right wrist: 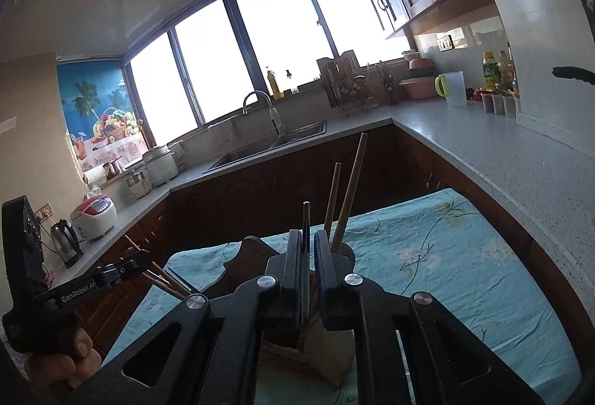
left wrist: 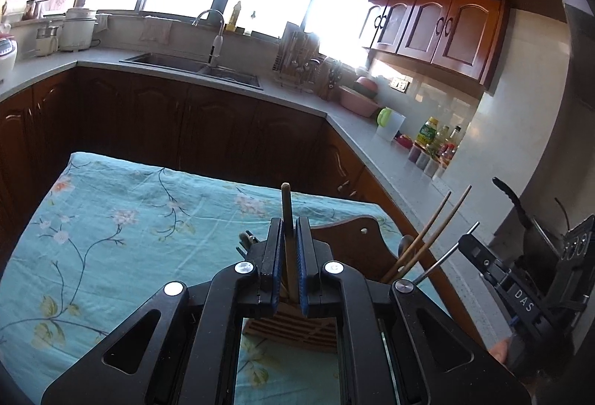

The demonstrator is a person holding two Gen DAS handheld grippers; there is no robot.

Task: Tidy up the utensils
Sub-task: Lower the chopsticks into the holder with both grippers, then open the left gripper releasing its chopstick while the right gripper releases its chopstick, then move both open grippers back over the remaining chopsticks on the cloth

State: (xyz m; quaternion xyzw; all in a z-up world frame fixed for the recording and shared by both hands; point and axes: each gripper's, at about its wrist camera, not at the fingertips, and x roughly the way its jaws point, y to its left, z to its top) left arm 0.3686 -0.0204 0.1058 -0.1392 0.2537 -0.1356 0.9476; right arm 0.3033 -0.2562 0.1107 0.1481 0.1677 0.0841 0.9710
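Left wrist: left gripper (left wrist: pixel 288 256) pads close on an upright wooden chopstick (left wrist: pixel 286 211), above the wooden utensil holder (left wrist: pixel 293 325) on the floral tablecloth (left wrist: pixel 111 219). Right wrist: right gripper (right wrist: pixel 310 275) jaws narrowly apart, dark chopstick (right wrist: pixel 306 230) between them against the left pad; two more wooden chopsticks (right wrist: pixel 349 189) stand in the holder just beyond.

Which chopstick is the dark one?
The thin dark chopstick inside the right gripper; the two wooden chopsticks behind it are thicker and pale.
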